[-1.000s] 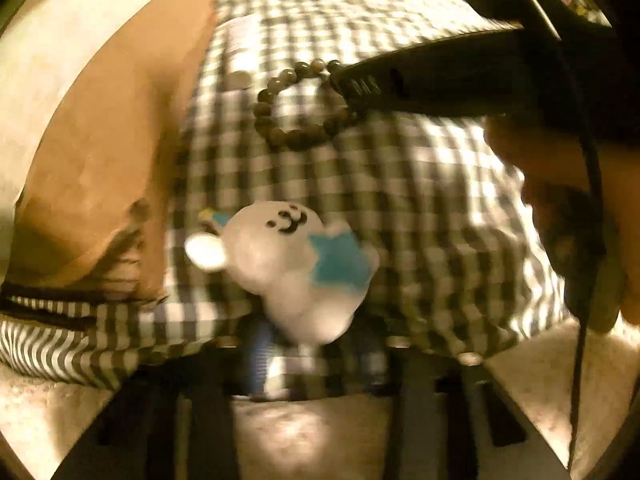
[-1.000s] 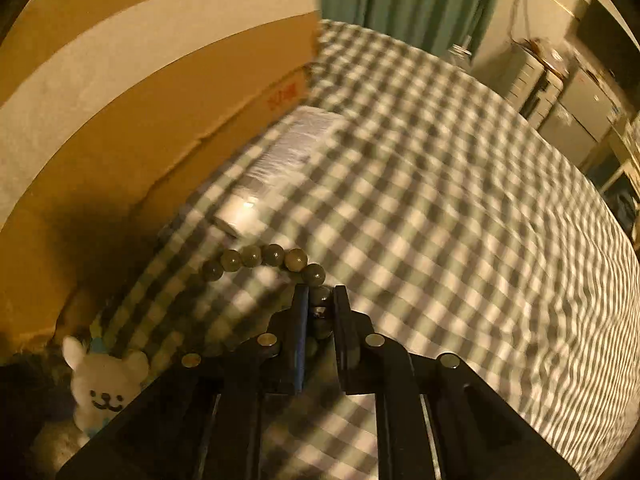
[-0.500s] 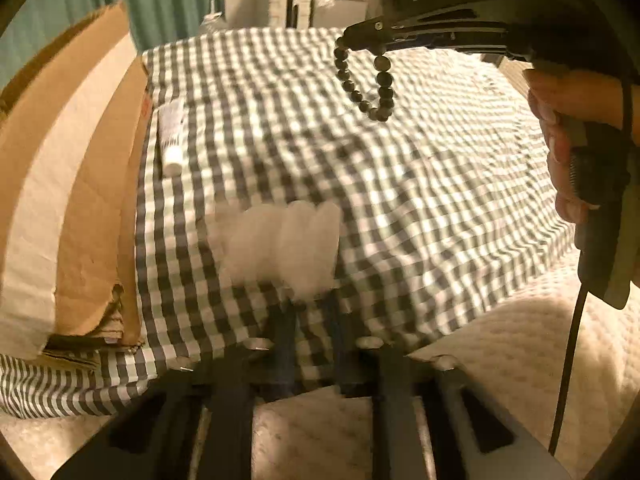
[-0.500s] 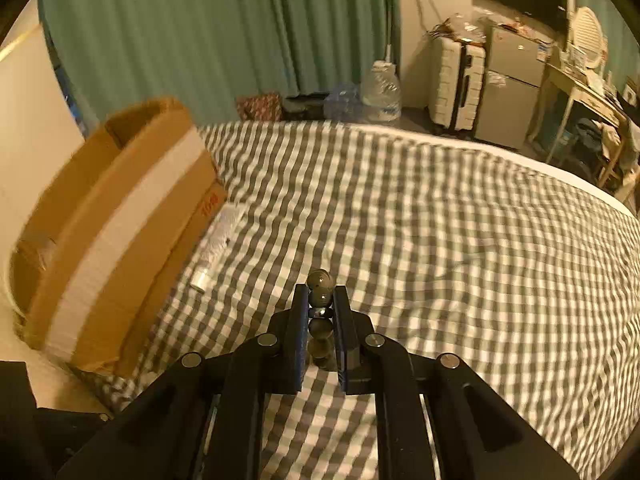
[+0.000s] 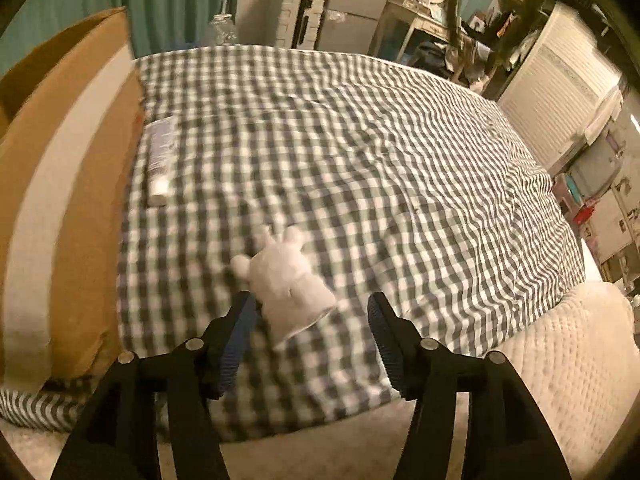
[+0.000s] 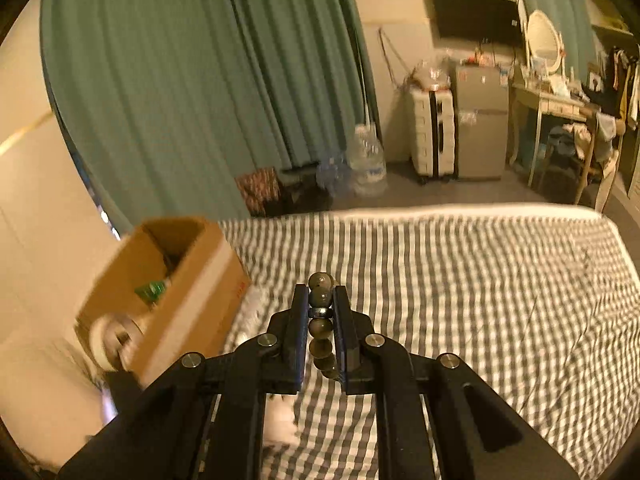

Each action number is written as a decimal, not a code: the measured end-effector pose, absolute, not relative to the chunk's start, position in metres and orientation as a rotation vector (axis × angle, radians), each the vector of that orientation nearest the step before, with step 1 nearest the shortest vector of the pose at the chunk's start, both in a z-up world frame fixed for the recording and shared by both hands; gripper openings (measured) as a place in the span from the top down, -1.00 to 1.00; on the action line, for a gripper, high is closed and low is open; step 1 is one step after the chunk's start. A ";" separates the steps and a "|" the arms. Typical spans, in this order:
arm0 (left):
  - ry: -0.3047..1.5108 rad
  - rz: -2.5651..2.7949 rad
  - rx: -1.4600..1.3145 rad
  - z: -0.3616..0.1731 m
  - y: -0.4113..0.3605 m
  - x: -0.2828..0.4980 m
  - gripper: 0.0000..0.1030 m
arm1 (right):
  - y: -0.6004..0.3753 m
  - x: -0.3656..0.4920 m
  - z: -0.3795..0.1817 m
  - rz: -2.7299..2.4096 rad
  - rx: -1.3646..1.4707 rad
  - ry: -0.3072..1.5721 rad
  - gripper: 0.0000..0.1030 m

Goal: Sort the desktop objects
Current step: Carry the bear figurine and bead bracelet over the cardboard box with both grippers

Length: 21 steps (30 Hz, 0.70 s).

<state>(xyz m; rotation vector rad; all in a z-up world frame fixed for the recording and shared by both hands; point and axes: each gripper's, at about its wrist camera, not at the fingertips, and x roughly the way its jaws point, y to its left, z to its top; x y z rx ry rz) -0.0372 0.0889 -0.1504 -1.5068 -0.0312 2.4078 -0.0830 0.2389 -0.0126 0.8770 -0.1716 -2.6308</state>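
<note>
A small white plush toy [image 5: 288,280] lies blurred between the jaws of my left gripper [image 5: 310,300], close against the left finger. The jaws are opening and the right pad stands well apart from the toy. My right gripper [image 6: 320,304] is shut on a bracelet of dark round beads [image 6: 319,280], held high above the bed. The beads run down between the fingers. The open cardboard box [image 6: 172,300] stands at the bed's left side, below and left of the right gripper, and fills the left edge of the left wrist view [image 5: 72,200].
A white tube [image 5: 160,160] lies on the checked bed cover [image 5: 360,160] beside the box. A tape roll [image 6: 116,336] and a green item [image 6: 150,292] sit in the box. Quilted white mattress [image 5: 560,360] shows at the near corner. Curtains, bottles and furniture stand beyond the bed.
My left jaws closed on the plush toy, lifted, and now stand wide apart around it. My right gripper rose from the cover with the bracelet and now looks over the box.
</note>
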 end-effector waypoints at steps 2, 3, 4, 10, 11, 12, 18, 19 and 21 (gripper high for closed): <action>-0.017 2.395 -1.591 -0.165 0.098 -0.048 -0.35 | 0.246 -0.080 0.003 -2.641 0.815 -0.212 0.79; -0.026 2.386 -1.631 -0.171 0.100 -0.053 -0.35 | 0.248 -0.079 0.007 -2.644 0.792 -0.225 0.79; -0.036 2.368 -1.686 -0.182 0.103 -0.060 -0.35 | 0.252 -0.077 0.014 -2.648 0.767 -0.236 0.79; 0.036 2.351 -1.660 -0.188 0.114 -0.062 -0.02 | 0.270 -0.069 0.041 -2.661 0.647 -0.300 0.79; 0.058 2.367 -1.636 -0.183 0.116 -0.061 -0.02 | 0.273 -0.069 0.044 -2.661 0.632 -0.315 0.79; 0.084 2.389 -1.599 -0.175 0.118 -0.058 -0.02 | 0.275 -0.069 0.045 -2.663 0.622 -0.323 0.79; 0.107 2.470 -1.425 -0.120 0.115 -0.042 -0.02 | 0.282 -0.064 0.058 -2.684 0.585 -0.342 0.79; 0.109 2.488 -1.383 -0.106 0.112 -0.038 -0.02 | 0.284 -0.062 0.060 -2.684 0.580 -0.341 0.79; 0.108 2.515 -1.321 -0.083 0.104 -0.029 -0.02 | 0.281 -0.057 0.064 -2.687 0.562 -0.332 0.79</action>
